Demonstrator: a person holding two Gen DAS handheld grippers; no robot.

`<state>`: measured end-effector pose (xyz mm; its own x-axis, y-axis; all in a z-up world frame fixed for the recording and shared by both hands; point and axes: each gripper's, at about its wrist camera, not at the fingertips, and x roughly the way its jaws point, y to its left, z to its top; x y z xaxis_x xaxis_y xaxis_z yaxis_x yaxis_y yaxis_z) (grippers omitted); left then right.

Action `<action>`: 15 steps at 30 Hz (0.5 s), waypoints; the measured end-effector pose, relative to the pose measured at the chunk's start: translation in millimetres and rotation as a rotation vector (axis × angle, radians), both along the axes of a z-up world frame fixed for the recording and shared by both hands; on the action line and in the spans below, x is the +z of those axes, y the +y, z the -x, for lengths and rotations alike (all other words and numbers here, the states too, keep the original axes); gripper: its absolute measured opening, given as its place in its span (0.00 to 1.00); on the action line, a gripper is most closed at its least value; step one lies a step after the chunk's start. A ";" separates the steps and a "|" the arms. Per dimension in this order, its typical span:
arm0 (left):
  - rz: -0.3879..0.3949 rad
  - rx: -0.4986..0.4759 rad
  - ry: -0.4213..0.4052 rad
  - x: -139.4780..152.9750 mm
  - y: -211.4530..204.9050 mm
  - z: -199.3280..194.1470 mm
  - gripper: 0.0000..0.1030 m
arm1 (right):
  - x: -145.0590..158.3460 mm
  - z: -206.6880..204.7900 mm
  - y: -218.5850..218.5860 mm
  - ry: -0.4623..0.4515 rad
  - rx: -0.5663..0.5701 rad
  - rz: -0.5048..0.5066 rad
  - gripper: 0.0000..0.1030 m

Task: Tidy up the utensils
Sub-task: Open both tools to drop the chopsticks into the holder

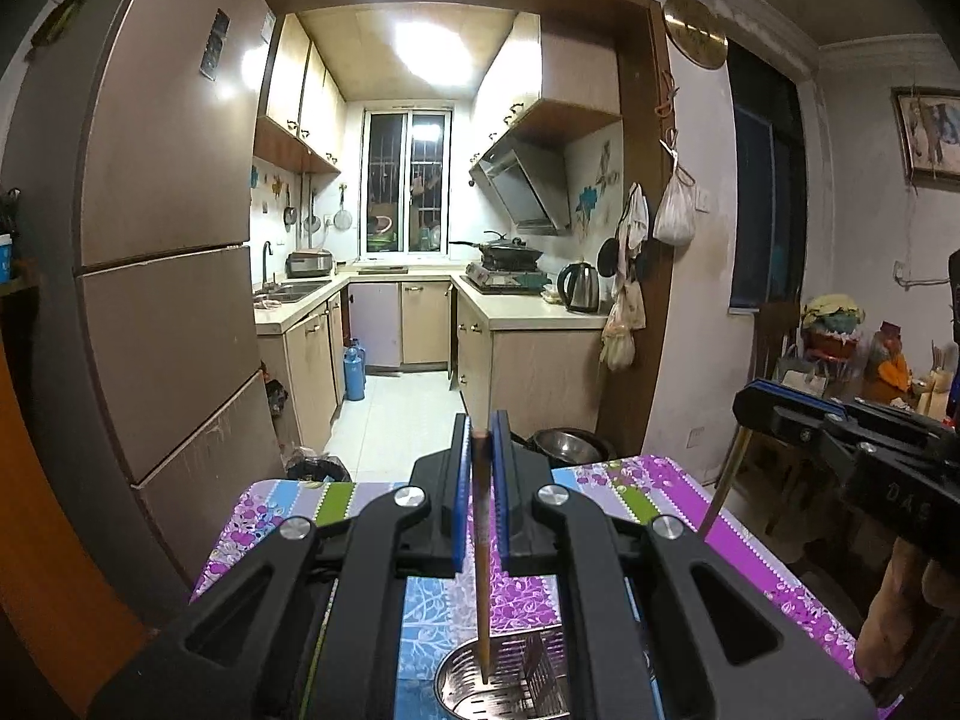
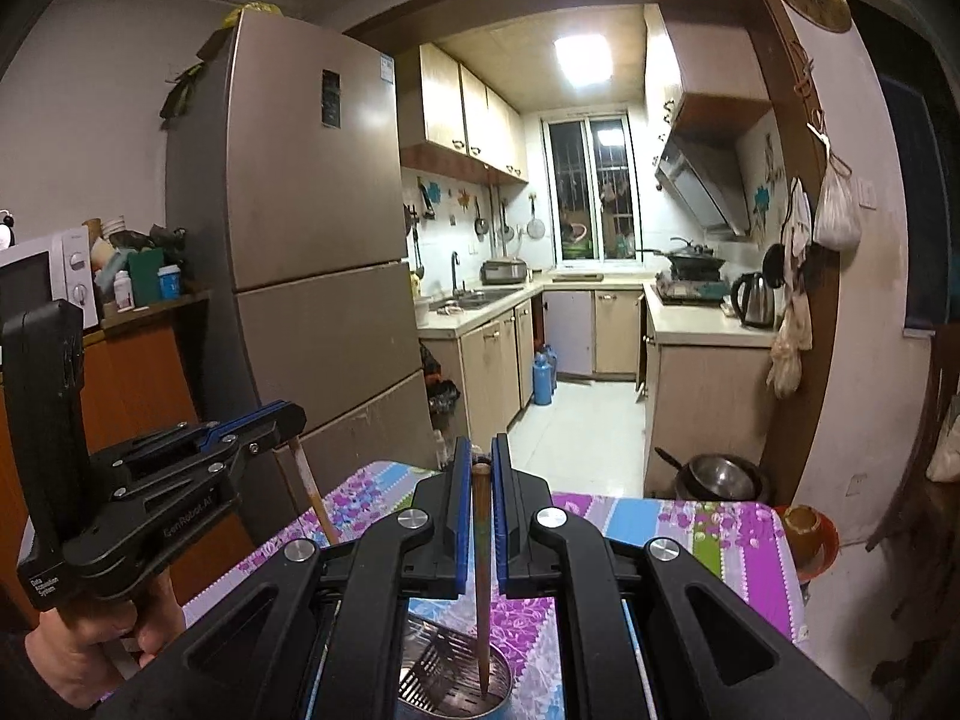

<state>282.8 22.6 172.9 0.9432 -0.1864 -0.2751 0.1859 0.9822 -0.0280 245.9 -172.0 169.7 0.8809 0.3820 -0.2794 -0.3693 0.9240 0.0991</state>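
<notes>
My left gripper (image 1: 480, 438) is shut on a brown wooden chopstick (image 1: 482, 570) that hangs point-down, its tip just inside a perforated steel utensil holder (image 1: 528, 690) on the flowered tablecloth (image 1: 660, 480). My right gripper (image 2: 478, 456) is shut on a second wooden chopstick (image 2: 480, 588), whose tip hangs inside the same steel holder (image 2: 498, 669); a slotted metal spatula (image 2: 429, 657) rests in it. The right gripper (image 1: 759, 405) shows at the right of the left wrist view with its chopstick (image 1: 726, 483). The left gripper (image 2: 288, 420) shows at the left of the right wrist view, held by a hand (image 2: 90, 654).
The table's far edge faces a kitchen doorway. A tall fridge (image 1: 162, 240) stands on the left, steel bowls (image 2: 720, 477) lie on the floor past the table, and a brown bowl on an orange dish (image 2: 804, 531) sits at the table's right corner. A microwave (image 2: 42, 282) sits far left.
</notes>
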 end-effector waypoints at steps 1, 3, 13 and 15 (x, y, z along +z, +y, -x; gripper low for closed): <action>-0.002 0.000 0.001 1.3 -0.7 -0.7 0.05 | -1.9 -1.3 0.0 0.002 -0.003 0.002 0.07; -0.023 0.002 0.004 1.2 -2.7 0.4 0.06 | -3.4 -2.5 -2.3 0.009 -0.001 -0.007 0.08; -0.037 0.034 -0.021 15.9 3.8 17.3 0.32 | 16.4 22.7 -21.1 -0.036 -0.038 -0.034 0.23; -0.042 0.037 -0.033 18.2 11.8 32.8 0.33 | 23.1 38.2 -31.7 -0.051 -0.042 -0.052 0.27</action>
<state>249.9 34.4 191.0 0.9579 -0.1398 -0.2509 0.1493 0.9886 0.0193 207.7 -203.8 192.8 0.9090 0.3572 -0.2147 -0.3359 0.9329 0.1299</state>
